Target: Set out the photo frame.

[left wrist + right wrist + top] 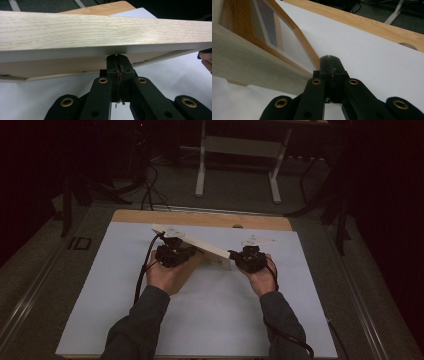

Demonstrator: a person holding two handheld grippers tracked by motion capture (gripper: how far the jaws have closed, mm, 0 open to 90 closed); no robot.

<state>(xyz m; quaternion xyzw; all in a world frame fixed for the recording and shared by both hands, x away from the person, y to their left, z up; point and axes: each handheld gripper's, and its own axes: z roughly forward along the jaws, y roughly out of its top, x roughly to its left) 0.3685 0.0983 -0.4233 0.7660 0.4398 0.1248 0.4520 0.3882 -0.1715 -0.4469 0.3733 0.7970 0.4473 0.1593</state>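
from my seat at the remote end, nearest me in the high view are the two grey sleeves coming in from the near edge of the surface [95, 320], which is covered by a white sheet with a strip of bare wood along its far edge. a little past the middle, my left gripper [179, 251] and my right gripper [244, 256] sit side by side, each in a hand, with a black cable trailing back from each. between them is the wooden frame [200, 247], a pale flat piece tilted so that its left end rises toward the far-left and its right end comes down just beside the right gripper. in the left gripper view the jaws are together, their tips right under the frame's [100, 30] lower edge; i cannot tell whether they touch it. in the right gripper view the jaws are also together, their tips at the corner of the frame [249, 65], whose glass pane shows inside it. beyond the far edge stands a white table stand [240, 150] on the dark floor.
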